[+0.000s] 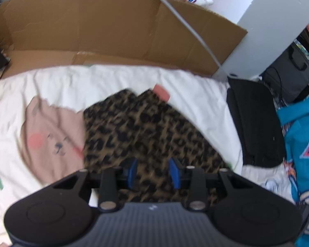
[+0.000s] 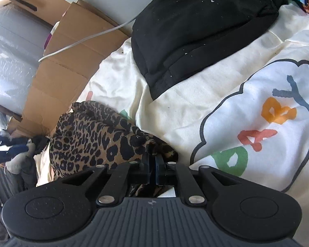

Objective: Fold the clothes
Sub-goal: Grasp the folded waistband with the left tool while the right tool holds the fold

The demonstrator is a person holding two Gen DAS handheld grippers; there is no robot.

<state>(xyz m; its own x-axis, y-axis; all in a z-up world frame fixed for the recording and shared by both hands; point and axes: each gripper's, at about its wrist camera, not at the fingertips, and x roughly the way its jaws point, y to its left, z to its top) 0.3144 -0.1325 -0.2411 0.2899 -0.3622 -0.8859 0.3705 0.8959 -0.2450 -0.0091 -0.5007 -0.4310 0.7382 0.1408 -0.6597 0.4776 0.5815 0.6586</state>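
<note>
Hovering with blue pads parted: left gripper point(image 1: 153, 171), empty, above soft leopard-print garment point(image 1: 142, 127) lying rumpled on wrinkled white printed sheet point(image 1: 121, 78). Pinching bunched leopard-print hem directly ahead: right gripper point(image 2: 153, 160), clenched. Lying beyond: black folded fleece garment point(image 2: 195, 33); left, corrugated cardboard point(image 2: 59, 76).

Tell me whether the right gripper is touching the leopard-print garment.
Touching. The right wrist view shows the right gripper shut on a bunched edge of the leopard-print garment, cloth pinched between its fingers.
</note>
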